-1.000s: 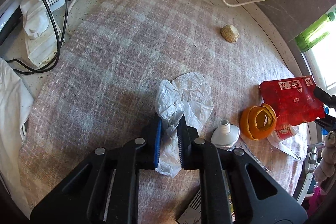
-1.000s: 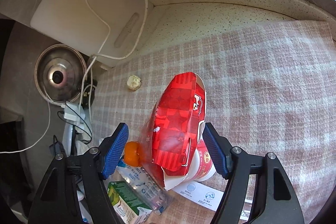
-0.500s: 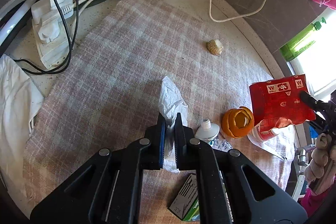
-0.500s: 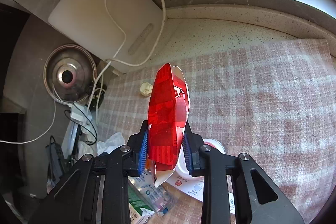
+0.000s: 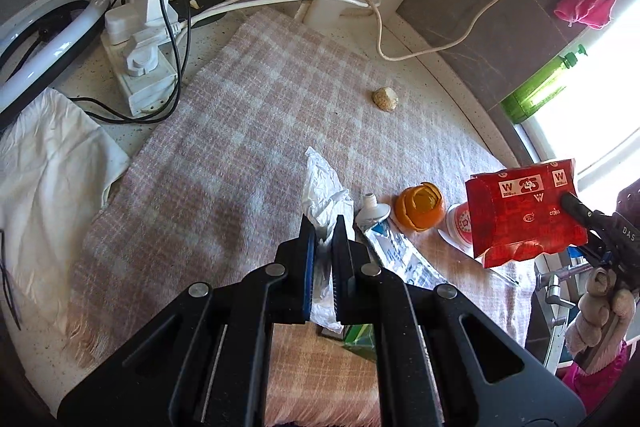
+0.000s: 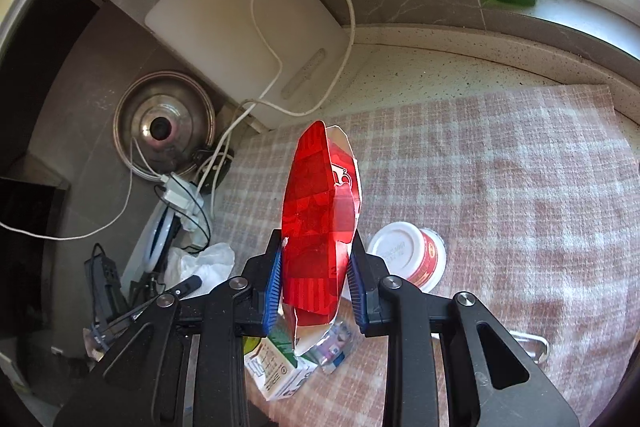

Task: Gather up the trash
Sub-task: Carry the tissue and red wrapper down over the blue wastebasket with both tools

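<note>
Left tongs (image 5: 323,227) clamp a crumpled white wrapper (image 5: 325,191) above the checked cloth (image 5: 224,155) on the table; right tongs (image 6: 316,267), having just closed, pinch a flattened red carton (image 6: 318,219), lifted over orange peel (image 5: 420,207) and a small pot (image 6: 408,255).

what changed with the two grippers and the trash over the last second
The right gripper closed its wide-open jaws on the red carton and lifted it off the checked cloth. The left gripper, already pinching the white wrapper, squeezed it flatter and raised it. The orange peel, toothpaste tube and red-and-white cup stayed put.
</note>
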Action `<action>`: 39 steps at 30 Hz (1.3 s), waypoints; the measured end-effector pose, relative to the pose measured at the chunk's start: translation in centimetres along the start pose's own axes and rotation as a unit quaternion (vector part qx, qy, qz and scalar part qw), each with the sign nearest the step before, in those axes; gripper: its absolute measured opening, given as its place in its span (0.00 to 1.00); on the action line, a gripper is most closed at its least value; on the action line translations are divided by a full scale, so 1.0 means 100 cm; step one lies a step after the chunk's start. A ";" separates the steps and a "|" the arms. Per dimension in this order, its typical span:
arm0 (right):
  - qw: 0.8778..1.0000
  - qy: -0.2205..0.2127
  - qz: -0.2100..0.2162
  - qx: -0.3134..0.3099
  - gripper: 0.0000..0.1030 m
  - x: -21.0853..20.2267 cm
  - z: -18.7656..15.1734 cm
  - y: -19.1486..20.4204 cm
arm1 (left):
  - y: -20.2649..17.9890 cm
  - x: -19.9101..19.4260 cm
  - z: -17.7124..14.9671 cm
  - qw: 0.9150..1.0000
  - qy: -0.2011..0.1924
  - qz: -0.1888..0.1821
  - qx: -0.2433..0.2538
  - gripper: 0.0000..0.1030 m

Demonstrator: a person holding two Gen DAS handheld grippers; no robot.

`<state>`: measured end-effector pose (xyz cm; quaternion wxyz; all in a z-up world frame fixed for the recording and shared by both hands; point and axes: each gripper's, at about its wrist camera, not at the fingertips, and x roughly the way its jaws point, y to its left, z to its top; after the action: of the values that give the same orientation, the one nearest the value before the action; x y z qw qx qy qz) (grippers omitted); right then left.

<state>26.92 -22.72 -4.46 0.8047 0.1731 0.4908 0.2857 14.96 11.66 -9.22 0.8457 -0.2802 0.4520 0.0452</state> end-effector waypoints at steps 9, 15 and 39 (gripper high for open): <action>1.000 -0.001 0.013 -0.010 0.26 -0.028 -0.043 0.026 | 0.011 -0.044 -0.040 1.000 -0.008 -0.006 0.018 0.05; 1.000 0.005 0.020 -0.017 0.26 -0.042 -0.077 0.045 | 0.016 -0.066 -0.071 1.000 -0.001 -0.010 0.029 0.05; 0.997 0.074 -0.011 -0.034 0.26 -0.034 -0.225 0.074 | 0.034 -0.065 -0.201 0.995 0.075 -0.008 0.068 0.05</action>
<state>3.55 -19.13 -8.34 0.7751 0.1182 0.5404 0.3051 -4.83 5.34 -14.25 0.8270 -0.2278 0.5138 -0.0135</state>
